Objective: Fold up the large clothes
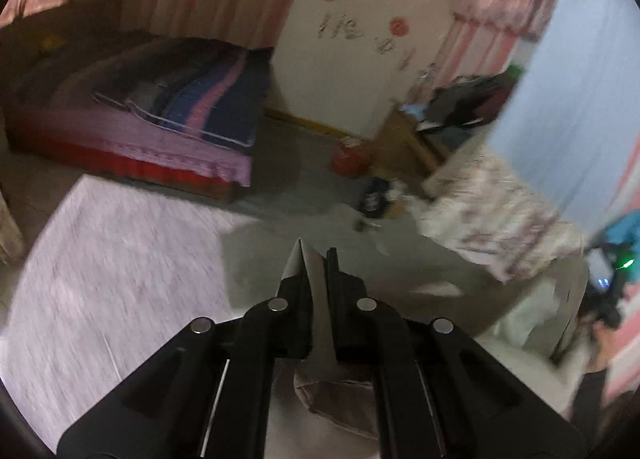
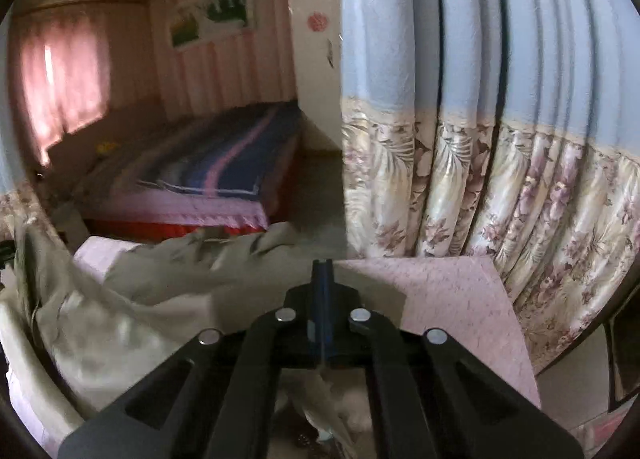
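Left gripper (image 1: 316,259): we see its jaws clamped together on a fold of the pale grey-beige garment (image 1: 400,279); cloth sticks up between the fingers.

Right gripper (image 2: 322,265): jaws pressed tight, and we see a thin edge of the same cloth running back between them toward the camera.

Garment: we find it bunched and creased over the pink table (image 2: 452,299), one part draped off the table's left side in the right wrist view.

Table: in our left wrist view its bare pink top lies left of the cloth.

Curtain (image 2: 480,139): blue over a floral band, hanging just beyond the table's far right corner.

Bed (image 1: 160,127): well beyond the table, under a striped blue and pink cover.

Picture quality: we get heavy blur in both views.
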`<action>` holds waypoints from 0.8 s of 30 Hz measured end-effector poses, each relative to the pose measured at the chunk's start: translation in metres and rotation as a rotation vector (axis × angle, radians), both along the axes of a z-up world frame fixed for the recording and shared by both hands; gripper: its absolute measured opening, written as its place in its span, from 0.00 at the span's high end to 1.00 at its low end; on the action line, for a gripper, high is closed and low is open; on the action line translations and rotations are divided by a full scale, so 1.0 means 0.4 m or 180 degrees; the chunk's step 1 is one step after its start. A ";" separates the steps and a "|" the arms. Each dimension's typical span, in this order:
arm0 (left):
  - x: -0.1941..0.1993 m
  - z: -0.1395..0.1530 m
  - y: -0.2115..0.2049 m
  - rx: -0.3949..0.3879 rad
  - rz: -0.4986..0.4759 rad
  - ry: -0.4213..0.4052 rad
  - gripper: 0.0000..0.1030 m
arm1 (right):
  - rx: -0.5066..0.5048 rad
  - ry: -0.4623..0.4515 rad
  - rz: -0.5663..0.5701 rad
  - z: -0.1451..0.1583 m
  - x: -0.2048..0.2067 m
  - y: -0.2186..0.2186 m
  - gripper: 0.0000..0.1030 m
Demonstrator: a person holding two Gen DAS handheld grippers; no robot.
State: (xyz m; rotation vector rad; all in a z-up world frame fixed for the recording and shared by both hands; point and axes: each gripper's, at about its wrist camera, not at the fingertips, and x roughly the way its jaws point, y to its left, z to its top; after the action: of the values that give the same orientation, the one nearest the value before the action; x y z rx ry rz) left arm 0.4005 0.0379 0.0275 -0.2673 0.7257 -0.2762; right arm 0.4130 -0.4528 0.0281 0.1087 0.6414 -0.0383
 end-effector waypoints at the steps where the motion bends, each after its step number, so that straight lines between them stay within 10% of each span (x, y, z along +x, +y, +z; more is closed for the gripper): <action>1: 0.074 -0.024 0.003 0.0029 0.0085 0.0138 0.97 | -0.0011 0.0065 -0.0051 -0.007 0.038 -0.015 1.00; 6: 0.246 -0.154 0.006 0.0342 0.0204 0.0790 0.87 | 0.0331 0.0221 -0.0062 -0.030 0.080 -0.097 0.79; 8: 0.241 -0.172 0.026 0.0331 0.0166 0.0821 0.48 | 0.0334 0.0030 -0.0014 -0.031 0.026 -0.101 0.21; 9: 0.225 -0.169 0.035 0.0376 0.0203 0.0729 0.31 | 0.0250 -0.0049 -0.0017 -0.037 0.003 -0.097 0.20; 10: 0.211 -0.158 0.043 0.0448 0.0286 0.0598 0.03 | 0.0150 -0.0017 0.0057 -0.053 -0.012 -0.087 0.20; 20: 0.093 -0.162 0.109 0.0151 0.0096 0.0494 0.03 | 0.0213 0.0569 0.0449 -0.256 0.065 -0.020 0.25; 21: 0.085 -0.177 0.103 0.0168 0.0055 0.0538 0.03 | 0.0143 0.0609 0.0335 -0.266 0.085 -0.010 0.30; 22: 0.071 -0.194 0.099 0.0183 0.0009 0.0591 0.03 | 0.0102 0.0612 0.0324 -0.269 0.100 -0.002 0.73; 23: 0.065 -0.223 0.093 0.0200 -0.0047 0.0669 0.03 | 0.0089 0.0600 0.0337 -0.264 0.110 0.006 0.96; 24: 0.063 -0.245 0.085 0.0228 -0.0089 0.0744 0.03 | 0.0002 0.0495 0.0276 -0.247 0.110 0.016 0.96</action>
State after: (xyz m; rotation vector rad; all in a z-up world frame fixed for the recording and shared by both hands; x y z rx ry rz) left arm 0.4256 0.0720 -0.0704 -0.2234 0.9689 -0.2470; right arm 0.4570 -0.4463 -0.0708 0.0790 0.8009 0.0375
